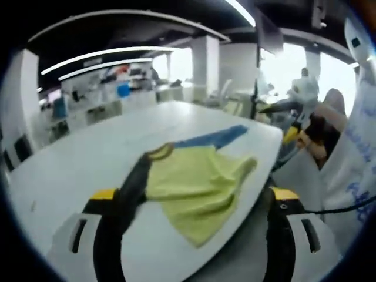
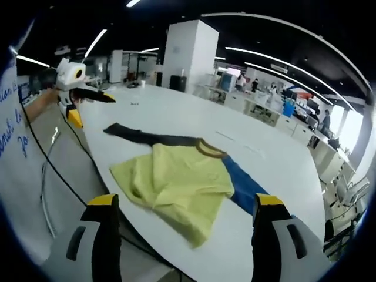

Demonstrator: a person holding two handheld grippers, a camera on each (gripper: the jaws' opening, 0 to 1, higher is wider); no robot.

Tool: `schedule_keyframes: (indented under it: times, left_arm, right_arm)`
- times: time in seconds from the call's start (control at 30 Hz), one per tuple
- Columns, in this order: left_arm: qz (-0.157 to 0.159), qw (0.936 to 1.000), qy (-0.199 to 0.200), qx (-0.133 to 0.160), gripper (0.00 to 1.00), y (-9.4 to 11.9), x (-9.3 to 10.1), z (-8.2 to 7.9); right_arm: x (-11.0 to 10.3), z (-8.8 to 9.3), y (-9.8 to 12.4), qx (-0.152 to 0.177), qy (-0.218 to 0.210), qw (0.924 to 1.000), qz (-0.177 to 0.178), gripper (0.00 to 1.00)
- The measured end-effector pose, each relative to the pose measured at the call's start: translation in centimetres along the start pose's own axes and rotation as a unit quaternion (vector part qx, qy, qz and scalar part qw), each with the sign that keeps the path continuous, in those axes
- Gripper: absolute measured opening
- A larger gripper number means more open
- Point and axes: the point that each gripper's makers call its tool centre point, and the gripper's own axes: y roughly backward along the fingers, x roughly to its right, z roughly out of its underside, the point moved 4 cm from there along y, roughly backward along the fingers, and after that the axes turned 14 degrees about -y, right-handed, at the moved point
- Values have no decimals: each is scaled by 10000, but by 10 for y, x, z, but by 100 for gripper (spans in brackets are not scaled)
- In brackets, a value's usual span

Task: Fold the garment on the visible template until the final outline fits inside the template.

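A yellow garment (image 1: 197,185) lies crumpled and partly folded on the white table (image 1: 82,158), close to the table's near edge. One sleeve is dark (image 1: 136,176) and the other is blue (image 1: 218,137). My left gripper (image 1: 194,197) hovers above the garment, open, with nothing between its jaws. In the right gripper view the same garment (image 2: 176,182) lies ahead, its dark sleeve (image 2: 147,137) stretched to the left and its blue sleeve (image 2: 242,189) to the right. My right gripper (image 2: 187,200) is open and off the cloth. The left gripper (image 2: 82,100) hangs over the table's far left edge.
A person's hand (image 1: 320,135) and white clothing with blue writing (image 1: 355,158) are at the right. A black cable (image 2: 50,170) hangs beside the table edge. A white pillar (image 2: 188,56), desks, chairs and distant people stand behind. Bare tabletop (image 2: 176,111) spreads beyond the garment.
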Motion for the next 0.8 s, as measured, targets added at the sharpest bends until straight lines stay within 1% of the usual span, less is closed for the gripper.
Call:
schedule_keyframes:
  times: [0.07, 0.1, 0.17, 0.2, 0.27, 0.3, 0.33, 0.37, 0.43, 0.5, 0.57, 0.6, 0.63, 0.73, 0.77, 0.8]
  left_arm:
    - [58, 9999, 30, 86, 99, 0, 7, -4]
    - [56, 10000, 34, 74, 99, 0, 9, -4]
    - [38, 9999, 7, 98, 99, 2, 14, -7]
    - [36, 9999, -5, 106, 99, 3, 16, -9]
    - [30, 9999, -2, 108, 99, 5, 19, -11]
    - [25, 9999, -7, 105, 99, 5, 20, -11]
    - [9, 10000, -18, 85, 99, 7, 21, -12]
    - [-1, 10000, -11, 82, 99, 7, 22, -13]
    - [-15, 10000, 4, 98, 99, 8, 22, -13]
    - [-19, 10000, 27, 91, 99, 8, 23, -13]
    - [-43, 10000, -34, 10, 99, 8, 25, -12]
    - [-55, 10000, -60, -18, 99, 8, 26, -12]
    - [-61, 10000, -70, -35, 99, 9, 26, -12]
    - [-74, 9999, -60, -52, 99, 10, 26, -11]
    - [-86, 9999, -52, -61, 99, 10, 26, -11]
    - [-109, 9999, -47, -69, 99, 10, 25, -11]
  right_arm:
    - [4, 8, 0, 10, -239, 9997, -38, 91]
    - [6, 11, 1, 24, -334, 9994, -37, 90]
    - [10, 19, 1, 49, -678, 9976, -129, 87]
    - [11, 25, 1, 60, -952, 9951, -245, 85]
    - [14, 32, -1, 127, -1323, 9905, -361, 84]
    - [15, 34, -2, 126, -1360, 9899, -371, 84]
    - [19, 44, -3, 14, -1484, 9883, -358, 83]
    - [21, 49, -5, -16, -1508, 9879, -373, 82]
    - [20, 59, -8, -112, -1690, 9843, -491, 80]
    - [21, 72, -13, -293, -1853, 9808, -531, 73]
    - [26, 83, -19, -387, -1880, 9802, -477, 67]
    - [28, 87, -21, -437, -1916, 9794, -461, 64]
    - [29, 90, -23, -489, -1944, 9787, -455, 58]
    - [33, 101, -29, -571, -2175, 9733, -460, 46]
    - [35, 104, -32, -587, -2264, 9713, -437, 44]
    - [36, 106, -34, -586, -2287, 9708, -425, 43]
